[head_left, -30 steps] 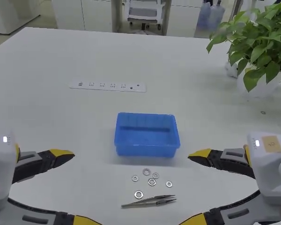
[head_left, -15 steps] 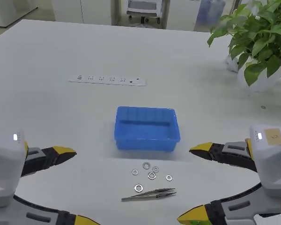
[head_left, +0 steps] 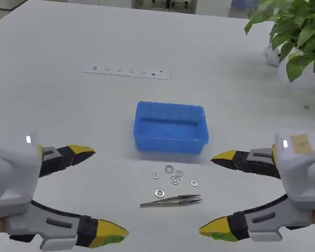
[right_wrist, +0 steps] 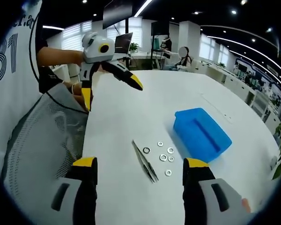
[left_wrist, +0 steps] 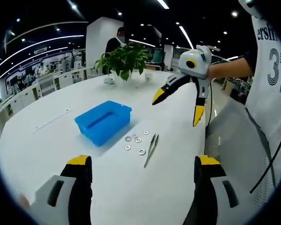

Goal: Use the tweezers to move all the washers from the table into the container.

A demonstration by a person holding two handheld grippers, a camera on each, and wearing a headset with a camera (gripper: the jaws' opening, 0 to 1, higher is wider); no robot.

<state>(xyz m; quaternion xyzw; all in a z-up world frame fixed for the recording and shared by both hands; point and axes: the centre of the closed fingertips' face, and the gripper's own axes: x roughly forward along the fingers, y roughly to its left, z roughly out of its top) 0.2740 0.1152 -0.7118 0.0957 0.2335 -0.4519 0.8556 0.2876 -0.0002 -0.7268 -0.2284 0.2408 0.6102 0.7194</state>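
Resting between left tool (head_left: 107, 191), right tool (head_left: 207, 193), untouched tweezers (head_left: 170, 200)

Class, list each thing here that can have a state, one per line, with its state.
left gripper: open, holding nothing
right gripper: open, holding nothing
tweezers: lying flat on the table, untouched
washers: loose on the table, beside the tweezers
container: upright, empty
power strip: nothing plugged in

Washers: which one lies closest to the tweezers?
The silver metal washer lying apart from the cluster, just beside the thin metal tweezers; the other five sit nearer the blue plastic container.
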